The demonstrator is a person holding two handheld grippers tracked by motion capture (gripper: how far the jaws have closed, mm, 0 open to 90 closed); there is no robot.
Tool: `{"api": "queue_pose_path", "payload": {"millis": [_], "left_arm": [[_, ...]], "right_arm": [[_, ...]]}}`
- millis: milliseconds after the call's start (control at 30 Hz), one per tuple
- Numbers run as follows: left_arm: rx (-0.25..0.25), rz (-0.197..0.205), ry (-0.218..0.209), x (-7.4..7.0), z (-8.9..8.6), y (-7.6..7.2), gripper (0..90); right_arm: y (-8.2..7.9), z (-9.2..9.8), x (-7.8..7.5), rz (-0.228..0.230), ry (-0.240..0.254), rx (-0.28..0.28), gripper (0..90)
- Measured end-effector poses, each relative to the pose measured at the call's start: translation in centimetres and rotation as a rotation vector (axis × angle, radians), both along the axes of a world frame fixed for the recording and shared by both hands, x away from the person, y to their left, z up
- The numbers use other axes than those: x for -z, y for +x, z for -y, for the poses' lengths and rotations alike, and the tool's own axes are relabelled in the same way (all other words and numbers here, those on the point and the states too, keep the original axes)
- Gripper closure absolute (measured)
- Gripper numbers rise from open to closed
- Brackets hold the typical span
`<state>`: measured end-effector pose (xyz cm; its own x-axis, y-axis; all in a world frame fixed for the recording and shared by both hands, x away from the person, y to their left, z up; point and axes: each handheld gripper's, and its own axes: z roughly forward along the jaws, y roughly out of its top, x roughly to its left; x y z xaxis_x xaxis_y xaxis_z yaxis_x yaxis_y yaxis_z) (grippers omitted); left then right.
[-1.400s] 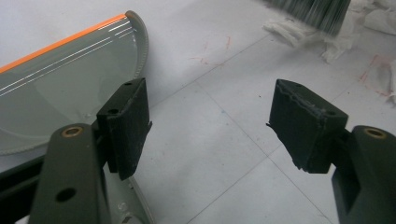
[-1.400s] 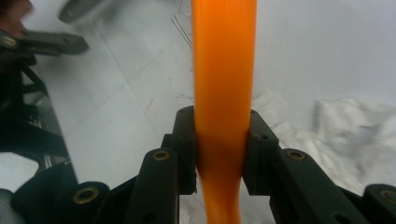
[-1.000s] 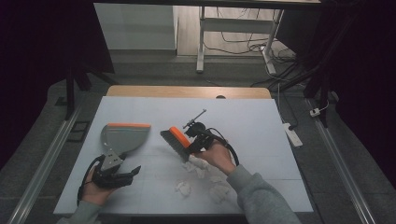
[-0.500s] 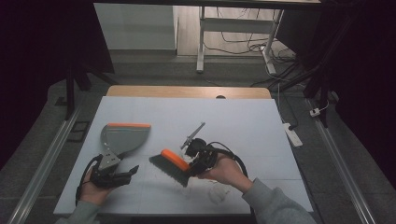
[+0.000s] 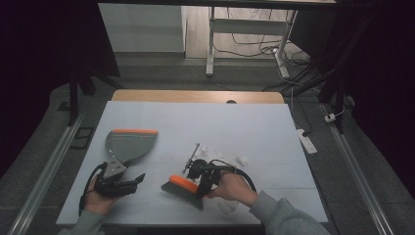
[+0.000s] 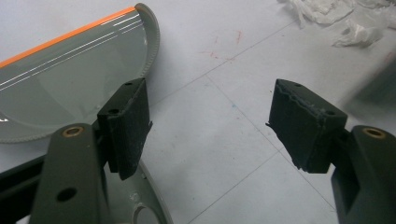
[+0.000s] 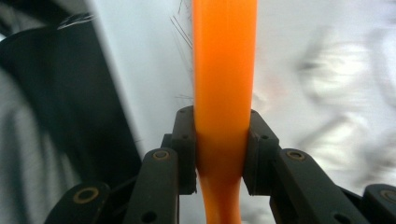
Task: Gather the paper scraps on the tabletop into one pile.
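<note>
A: Where is the brush (image 5: 182, 186) now?

B: It lies low over the table (image 5: 254, 127), close to the near edge, a little left of the middle. The right claw (image 5: 201, 186) holds it. In the right gripper view the two black jaws press on both sides of the orange handle (image 7: 224, 93), so this claw is closed tight on the brush.

A: And the bristles?

B: They are dark and point down toward the near edge of the table. I cannot tell if they touch the surface.

A: What about the left claw (image 6: 210, 126)?

B: It is wide open and holds nothing. In the left gripper view bare table shows between its jaws. It rests near the near left corner of the table, just beside the handle of the dustpan (image 5: 128, 144).

A: Where is the dustpan?

B: It lies flat in the left part of the table, with its orange lip (image 5: 135, 131) turned to the far edge.

A: Is there something to sweep?

B: Yes, white paper scraps (image 5: 242, 160). Some lie right of the brush, near the middle of the table, and one more (image 5: 226, 206) lies by the near edge, under the right hand (image 5: 234, 186).
</note>
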<state>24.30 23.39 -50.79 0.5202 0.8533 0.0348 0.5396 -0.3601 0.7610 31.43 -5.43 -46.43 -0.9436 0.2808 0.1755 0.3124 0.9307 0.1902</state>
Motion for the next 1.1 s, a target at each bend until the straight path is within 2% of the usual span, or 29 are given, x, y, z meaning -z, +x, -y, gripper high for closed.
{"api": "queue_pose_path", "payload": {"millis": [67,133,200,267,367,567,700,833,1033,1100], "left_arm": [[-0.001,-0.002,-0.003,0.0,-0.1,0.0,30.1],[0.0,-0.001,-0.002,0.0,0.0,0.0,30.1],[0.001,0.001,-0.001,0.0,0.0,0.0,30.1],[0.001,0.0,0.0,0.0,0.0,0.0,30.1],[-0.001,-0.001,-0.003,0.0,-0.1,0.0,30.1],[-0.004,-0.002,0.001,0.1,0.0,0.0,30.1],[-0.002,0.0,0.002,0.0,0.0,0.0,30.1],[0.002,-0.004,0.003,0.1,0.2,0.1,30.1],[0.005,-0.006,0.005,0.1,0.3,0.1,30.1],[0.005,-0.006,0.005,0.2,0.3,0.2,30.1]], "right_arm": [[1.3,0.4,-0.1,0.021,-0.006,0.025,70.2],[2.7,0.9,-0.4,0.081,-0.022,0.07,70.3],[4.0,1.5,-0.7,0.113,-0.031,0.105,70.2],[4.8,2.0,-1.0,0.137,-0.014,0.137,70.3],[4.9,3.0,-2.0,0.132,0.042,0.152,70.3],[3.7,6.1,-5.7,0.159,0.161,0.127,70.3],[2.3,8.3,-7.4,0.154,0.193,0.092,70.3],[0.3,10.0,-7.2,0.132,0.152,0.045,70.3],[-2.9,11.2,-5.3,0.054,0.083,-0.066,70.3],[-3.7,11.3,-4.6,0.043,0.062,-0.099,70.2]]}}
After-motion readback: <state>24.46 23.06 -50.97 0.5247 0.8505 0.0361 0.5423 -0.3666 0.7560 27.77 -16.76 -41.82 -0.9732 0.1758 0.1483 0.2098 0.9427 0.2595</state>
